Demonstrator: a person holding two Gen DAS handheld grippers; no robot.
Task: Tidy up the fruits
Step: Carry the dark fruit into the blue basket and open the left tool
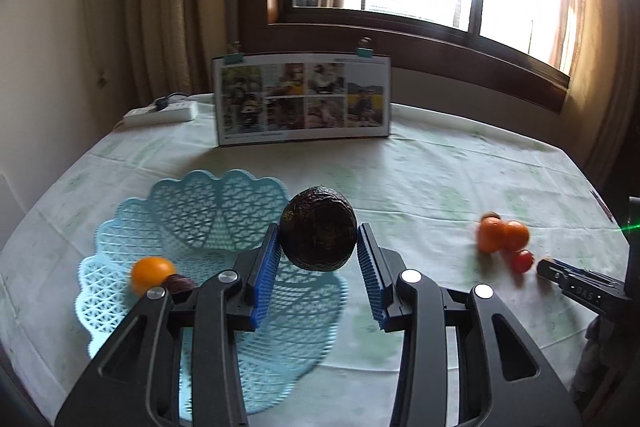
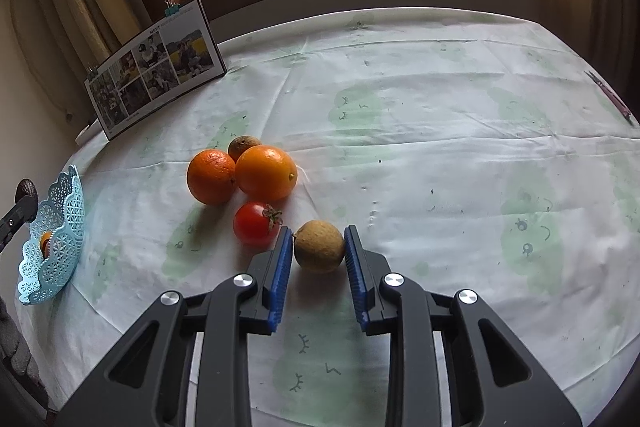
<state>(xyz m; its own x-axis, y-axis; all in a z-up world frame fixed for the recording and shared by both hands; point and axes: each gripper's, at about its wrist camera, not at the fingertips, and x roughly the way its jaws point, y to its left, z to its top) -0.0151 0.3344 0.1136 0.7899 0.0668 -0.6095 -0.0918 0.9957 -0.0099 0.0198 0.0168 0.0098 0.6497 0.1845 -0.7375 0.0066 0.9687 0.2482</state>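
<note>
1. Our left gripper (image 1: 318, 259) holds a dark, rough-skinned round avocado (image 1: 318, 229) at its widest part. The left pad touches it; on the right a thin gap seems to show, so we cannot tell whether the jaws are clenched or just letting go. It hangs over the near right rim of the pale blue lattice plastic basket (image 1: 192, 211).
2. We judge it firm but bruisable, fairly heavy: hold across the middle, lightly.
3. Our right gripper (image 2: 318, 247) has its jaws around a small tan, dull-skinned round fruit (image 2: 319, 246) lying on the worktop (image 2: 440, 131), both pads at its sides.
4. That one looks light and stiff; its roundness could let it roll away.
5. To its left, two glossy oranges (image 2: 264, 173) and a small red tomato (image 2: 256, 225) wait; the tomato is soft and needs a gentle hold.
</note>
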